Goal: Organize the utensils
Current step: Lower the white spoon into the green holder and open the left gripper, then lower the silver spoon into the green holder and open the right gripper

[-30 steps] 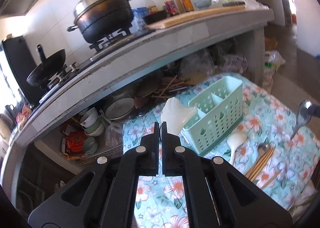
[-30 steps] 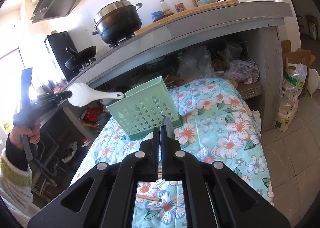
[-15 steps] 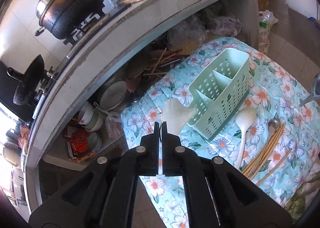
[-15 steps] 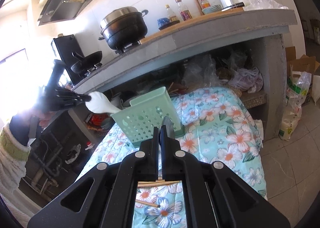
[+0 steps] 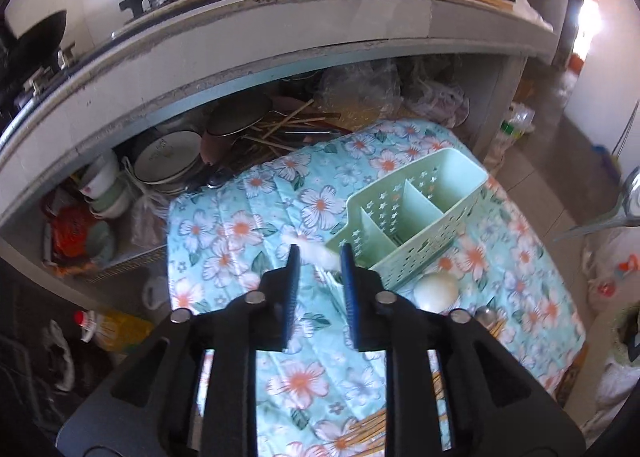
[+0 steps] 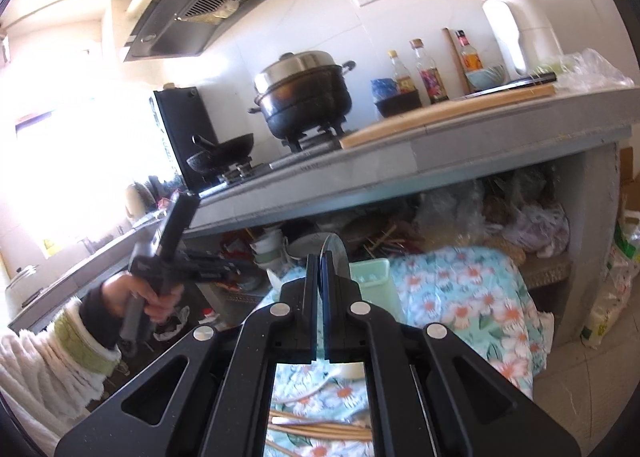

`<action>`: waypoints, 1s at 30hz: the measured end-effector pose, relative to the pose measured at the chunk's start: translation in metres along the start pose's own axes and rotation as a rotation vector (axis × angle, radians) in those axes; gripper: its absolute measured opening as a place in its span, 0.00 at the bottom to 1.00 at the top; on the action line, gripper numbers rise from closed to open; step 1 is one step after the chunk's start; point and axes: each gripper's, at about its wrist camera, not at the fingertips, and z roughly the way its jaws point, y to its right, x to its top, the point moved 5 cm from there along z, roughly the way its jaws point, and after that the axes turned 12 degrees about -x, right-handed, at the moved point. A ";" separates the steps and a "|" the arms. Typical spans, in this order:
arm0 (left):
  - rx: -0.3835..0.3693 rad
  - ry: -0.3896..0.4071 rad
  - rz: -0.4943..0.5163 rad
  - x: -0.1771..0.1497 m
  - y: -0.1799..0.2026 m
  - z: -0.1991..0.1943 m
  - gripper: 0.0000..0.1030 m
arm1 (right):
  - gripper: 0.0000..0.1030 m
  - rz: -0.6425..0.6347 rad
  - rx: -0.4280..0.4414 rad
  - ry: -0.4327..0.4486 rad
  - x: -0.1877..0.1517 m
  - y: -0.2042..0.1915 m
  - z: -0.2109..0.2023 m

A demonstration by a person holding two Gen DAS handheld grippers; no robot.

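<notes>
Left gripper (image 5: pixel 319 259), fingers opening, with a blurred white spoon (image 5: pixel 316 253) between them, just beside the green utensil caddy (image 5: pixel 412 217) on the floral cloth (image 5: pixel 240 225); right gripper (image 6: pixel 321 257), fingers closed on a metal spoon (image 6: pixel 335 247); chopsticks (image 6: pixel 320 431) lie below.

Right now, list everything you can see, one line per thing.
Caddy: one, pale green, three compartments, on the floral cloth.
White spoons: two; one lying on the cloth by the caddy, one blurred between the left jaws.
Metal spoons: two, silver; one on the cloth, one in the right gripper.
Chopsticks: several, wooden, on the cloth.
Pot: one, black, on the stove.
Wok: one, black, left of the pot.
Left gripper: black, jaws opening around a white spoon.
Right gripper: black, shut on a metal spoon.
</notes>
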 end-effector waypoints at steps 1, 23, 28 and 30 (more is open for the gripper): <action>-0.016 0.015 -0.018 -0.001 -0.002 0.001 0.24 | 0.02 0.000 0.014 0.006 0.007 -0.003 0.003; -0.055 0.314 -0.231 -0.069 -0.035 -0.038 0.55 | 0.02 0.155 0.190 -0.098 0.041 -0.016 0.165; -0.037 0.273 -0.215 -0.086 -0.035 -0.027 0.55 | 0.02 0.157 0.099 -0.191 -0.002 0.004 0.191; -0.046 0.265 -0.219 -0.090 -0.034 -0.024 0.56 | 0.02 0.156 0.073 -0.214 -0.014 0.010 0.194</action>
